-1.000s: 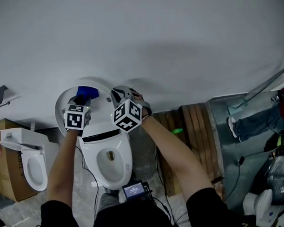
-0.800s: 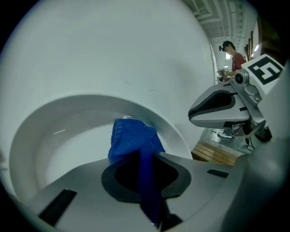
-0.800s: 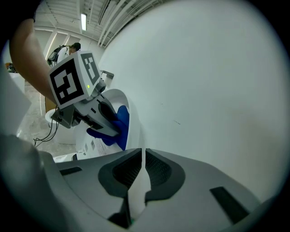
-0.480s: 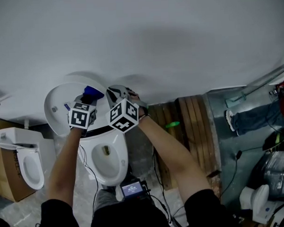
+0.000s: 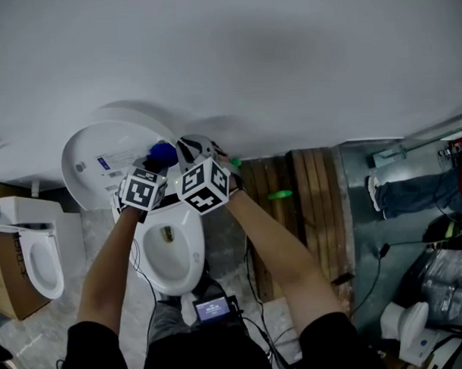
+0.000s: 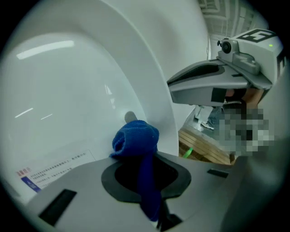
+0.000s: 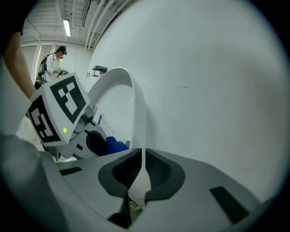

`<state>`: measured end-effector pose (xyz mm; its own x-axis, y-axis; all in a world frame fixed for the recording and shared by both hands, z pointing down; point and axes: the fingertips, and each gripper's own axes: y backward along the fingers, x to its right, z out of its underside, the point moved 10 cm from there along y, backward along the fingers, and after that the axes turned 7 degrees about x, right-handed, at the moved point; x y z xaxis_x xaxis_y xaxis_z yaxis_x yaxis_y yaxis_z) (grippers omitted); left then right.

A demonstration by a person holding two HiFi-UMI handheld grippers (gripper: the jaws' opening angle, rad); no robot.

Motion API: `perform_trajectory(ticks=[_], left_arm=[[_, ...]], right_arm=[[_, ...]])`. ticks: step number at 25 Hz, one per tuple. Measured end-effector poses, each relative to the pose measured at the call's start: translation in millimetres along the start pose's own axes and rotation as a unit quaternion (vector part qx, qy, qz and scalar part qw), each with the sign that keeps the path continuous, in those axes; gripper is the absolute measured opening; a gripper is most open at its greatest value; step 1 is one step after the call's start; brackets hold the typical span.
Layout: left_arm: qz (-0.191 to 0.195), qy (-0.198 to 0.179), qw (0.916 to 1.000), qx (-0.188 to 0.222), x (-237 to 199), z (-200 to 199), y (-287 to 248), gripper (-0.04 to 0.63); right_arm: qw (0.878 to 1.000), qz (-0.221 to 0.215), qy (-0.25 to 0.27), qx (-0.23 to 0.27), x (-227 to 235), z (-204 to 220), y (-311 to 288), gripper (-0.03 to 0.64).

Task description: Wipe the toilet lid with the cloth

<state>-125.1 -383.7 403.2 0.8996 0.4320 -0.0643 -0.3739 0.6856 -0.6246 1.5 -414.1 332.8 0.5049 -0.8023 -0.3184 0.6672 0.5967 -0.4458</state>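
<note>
The white toilet lid stands raised against the wall, above the open bowl. My left gripper is shut on a bunched blue cloth, which presses on the lid's inner face near its lower right. In the left gripper view the cloth hangs down between the jaws of the left gripper and rests on the lid above a printed label. My right gripper is shut on the lid's thin right edge, which runs into the right gripper.
A second toilet and a cardboard box stand at the left. A wooden pallet with a green item lies to the right. A person's legs are at the far right. The white wall is right behind the lid.
Both grippers have come down. The blue cloth slid from the upper part of the lid's inner face down toward its lower right, while the right gripper stayed on the lid's edge.
</note>
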Motion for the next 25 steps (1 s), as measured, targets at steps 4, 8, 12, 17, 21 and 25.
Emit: perform_trajectory(ticks=[4, 8, 12, 17, 21, 25], left_arm=[[0.01, 0.018, 0.9996, -0.021, 5, 17, -20, 0.054], [0.016, 0.025, 0.9987, -0.041, 8, 35, -41, 0.054], [0.016, 0.028, 0.998, -0.054, 8, 53, -63, 0.054], [0.019, 0.031, 0.9977, -0.057, 13, 73, -87, 0.054], [0.017, 0.035, 0.9972, -0.064, 16, 91, -100, 0.054], [0.008, 0.05, 0.9955, -0.08, 10, 116, -106, 0.054]], right_arm=[[1.0, 0.003, -0.01, -0.003, 1, 15, 0, 0.034], [1.0, 0.004, -0.016, -0.012, 2, 29, -2, 0.034], [1.0, -0.004, -0.015, -0.017, -3, 46, -2, 0.034], [1.0, -0.01, -0.019, -0.019, -10, 69, 1, 0.034], [0.999, -0.013, -0.028, -0.02, -17, 87, 3, 0.034], [0.999, -0.023, -0.032, -0.014, -32, 102, 10, 0.034]])
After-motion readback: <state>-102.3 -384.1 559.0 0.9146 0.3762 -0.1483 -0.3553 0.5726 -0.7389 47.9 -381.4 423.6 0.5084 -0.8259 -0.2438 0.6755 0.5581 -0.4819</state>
